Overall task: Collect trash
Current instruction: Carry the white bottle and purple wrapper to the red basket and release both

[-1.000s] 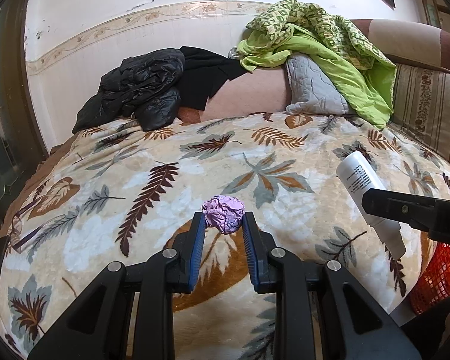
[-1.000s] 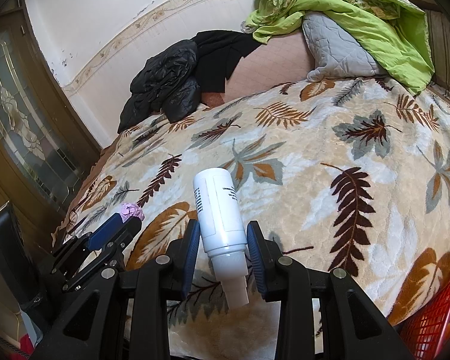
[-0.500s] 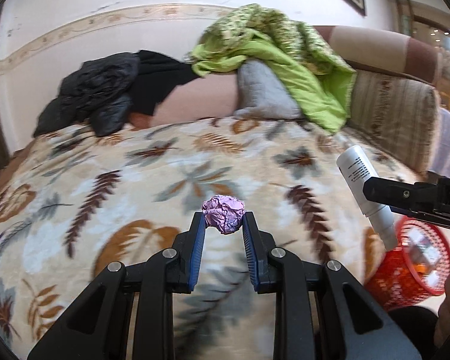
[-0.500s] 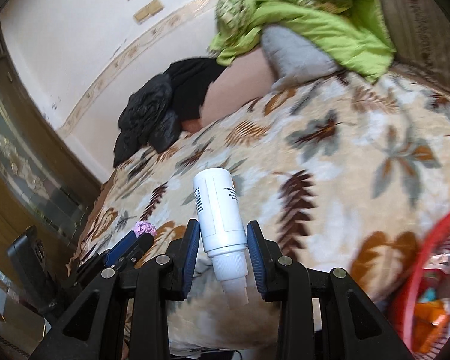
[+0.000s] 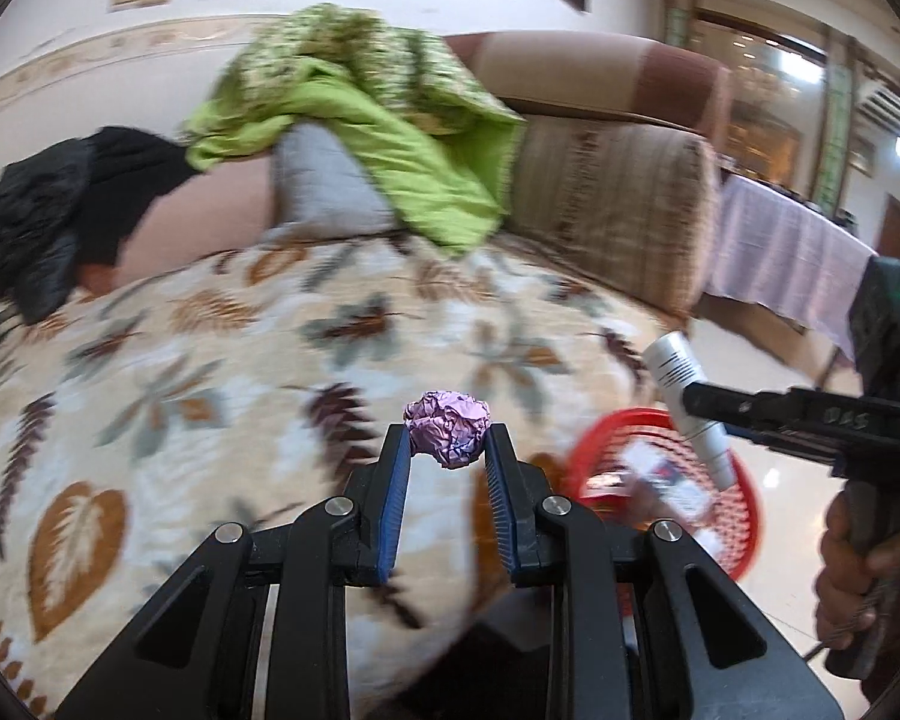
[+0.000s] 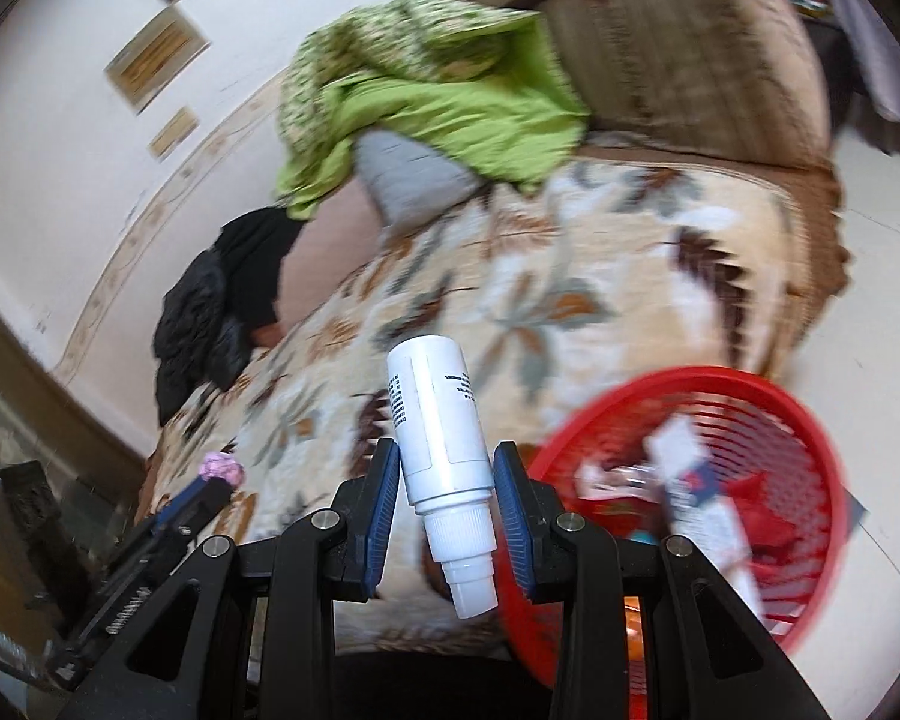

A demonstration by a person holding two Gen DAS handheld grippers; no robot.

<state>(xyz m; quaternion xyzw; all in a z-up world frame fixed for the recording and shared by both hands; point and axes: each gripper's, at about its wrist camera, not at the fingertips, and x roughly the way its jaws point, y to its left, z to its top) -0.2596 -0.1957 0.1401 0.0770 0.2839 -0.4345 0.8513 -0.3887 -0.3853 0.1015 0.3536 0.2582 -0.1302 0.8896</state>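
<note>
Left gripper (image 5: 447,453): closed on the crumpled purple wrapper (image 5: 447,428), pinched right at the fingertips so the ball sits clear of the blue pads and should drop freely once the jaws part.
Right gripper (image 6: 447,483): clamped around the white bottle (image 6: 437,420) at its lower body, nozzle end pointing back toward the camera and base pointing away; a mid-body hold like this probably keeps the smooth plastic from swivelling.
Red basket (image 6: 744,480): on the floor just beside the bed's edge, below and to the right of both grippers. It already holds some scraps, so it reads as the bin for this job.
Bed (image 5: 210,372): covered in a leaf-print blanket, with a green quilt (image 5: 360,120), a grey pillow (image 5: 321,180) and black clothing (image 5: 48,222) heaped at the far end (none of it looks like trash).
Why held aloft: both items hang over the bed's near edge, apparently on the way to the basket.
Hard to make out: both views are motion-blurred; the basket's contents are a smear of white, blue and red. The bottle's label print is unreadable, and the basket's near rim is cut off behind the right gripper.
</note>
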